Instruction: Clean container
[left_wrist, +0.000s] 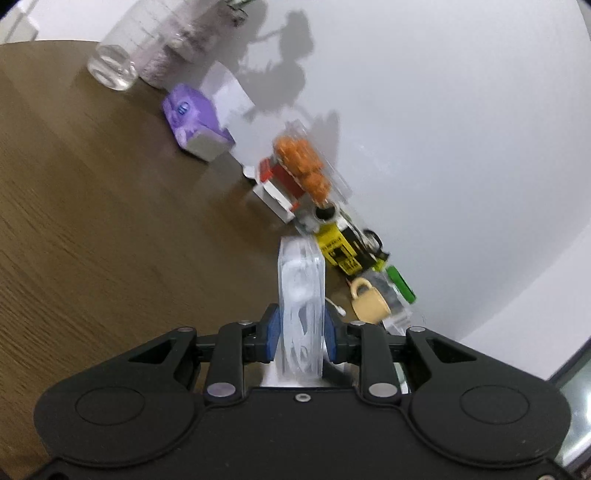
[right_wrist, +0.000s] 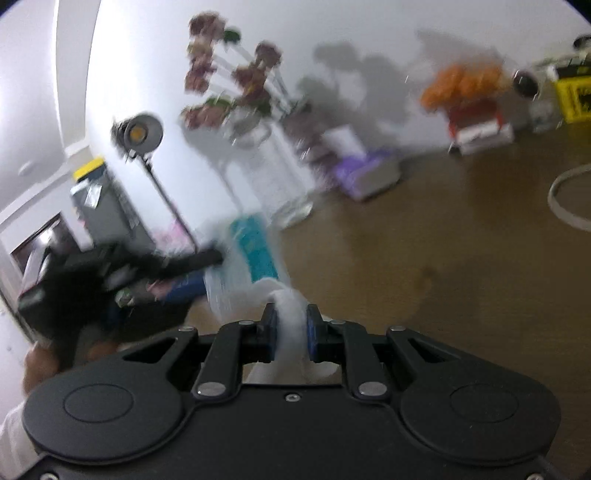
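Firmly between left gripper (left_wrist: 301, 332) pads: container (left_wrist: 301, 291).

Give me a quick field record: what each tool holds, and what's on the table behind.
left tool: shut on clear container, held on edge
right tool: shut on white cloth
contact: cloth by the container in right view; touching unclear, blurred
table: purple box, glass beaker, tan mug

A lamp (right_wrist: 142, 133) is lighting the room brightly; flower shadows (left_wrist: 284, 70) are falling on the wall (left_wrist: 443, 110), motion blur is smearing everything.
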